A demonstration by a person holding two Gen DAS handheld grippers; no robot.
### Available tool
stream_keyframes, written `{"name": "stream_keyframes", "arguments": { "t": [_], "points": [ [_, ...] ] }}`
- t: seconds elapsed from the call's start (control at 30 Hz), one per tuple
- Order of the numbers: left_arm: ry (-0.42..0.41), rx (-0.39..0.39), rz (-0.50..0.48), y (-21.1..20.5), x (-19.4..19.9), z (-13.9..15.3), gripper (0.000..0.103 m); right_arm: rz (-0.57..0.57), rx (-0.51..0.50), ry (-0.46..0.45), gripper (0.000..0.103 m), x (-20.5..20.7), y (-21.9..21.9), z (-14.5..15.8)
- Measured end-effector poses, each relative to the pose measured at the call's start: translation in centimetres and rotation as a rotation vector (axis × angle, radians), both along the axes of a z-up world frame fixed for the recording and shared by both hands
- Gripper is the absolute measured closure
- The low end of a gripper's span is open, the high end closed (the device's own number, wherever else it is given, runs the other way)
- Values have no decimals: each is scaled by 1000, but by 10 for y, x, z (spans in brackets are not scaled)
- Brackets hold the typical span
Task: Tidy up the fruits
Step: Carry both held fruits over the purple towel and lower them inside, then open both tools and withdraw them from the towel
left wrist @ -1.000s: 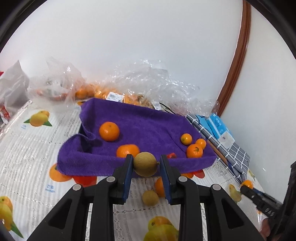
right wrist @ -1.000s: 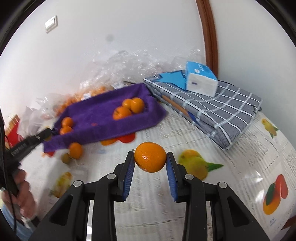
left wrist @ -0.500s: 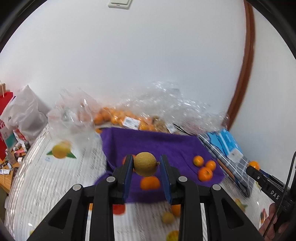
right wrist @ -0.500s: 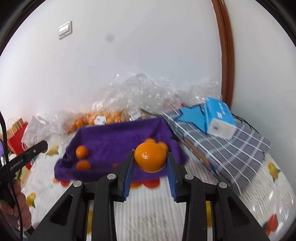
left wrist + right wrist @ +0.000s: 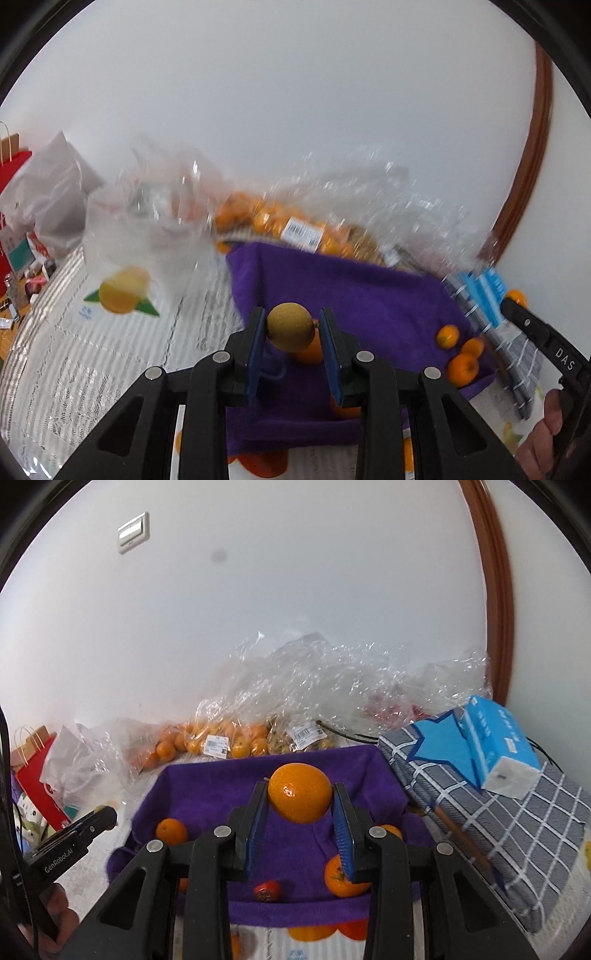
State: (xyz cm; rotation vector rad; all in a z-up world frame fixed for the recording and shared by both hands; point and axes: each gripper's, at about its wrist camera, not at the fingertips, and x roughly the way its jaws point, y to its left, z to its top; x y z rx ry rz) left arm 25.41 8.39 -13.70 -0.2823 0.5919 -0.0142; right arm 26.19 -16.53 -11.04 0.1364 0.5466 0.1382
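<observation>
My left gripper [image 5: 291,326] is shut on a small round tan-brown fruit [image 5: 290,326], held above the near left part of the purple towel-lined tray [image 5: 369,295]. Several small oranges [image 5: 461,367] lie in the tray's right corner. My right gripper [image 5: 300,794] is shut on an orange [image 5: 300,792], held over the same tray [image 5: 221,790]. Below it lie an orange at the left [image 5: 171,830], another at the right [image 5: 341,878] and a small red fruit [image 5: 266,890]. The tip of the right gripper shows at the right edge of the left wrist view with its orange [image 5: 516,297].
Clear plastic bags of oranges [image 5: 221,742] pile against the white wall behind the tray. A folded grey checked cloth [image 5: 517,830] with a blue tissue box [image 5: 495,746] lies right of it. White bags [image 5: 48,206] and a red paper bag [image 5: 37,786] stand at the left.
Both grippers rose and moved towards the purple tray with their fruits still held. The tray now fills the area right under the fingers, and the left view has swung left.
</observation>
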Motion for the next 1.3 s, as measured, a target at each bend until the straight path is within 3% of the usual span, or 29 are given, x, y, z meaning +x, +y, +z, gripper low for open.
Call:
{"name": "stream_keyframes", "arguments": {
  "t": [0.4, 0.8, 1.2, 1.3],
  "points": [
    [3, -157, -56, 15, 6, -16, 75, -66, 152, 86, 69, 26, -51, -37],
    [88, -247, -158, 0, 18, -34, 75, -30, 41, 175, 69, 39, -24, -62],
    [114, -210, -167, -9, 24, -36, 75, -50, 16, 201, 68, 36, -22, -69],
    [119, -201, -181, -12, 25, -36, 75, -67, 25, 185, 58, 31, -25, -64]
  ]
}}
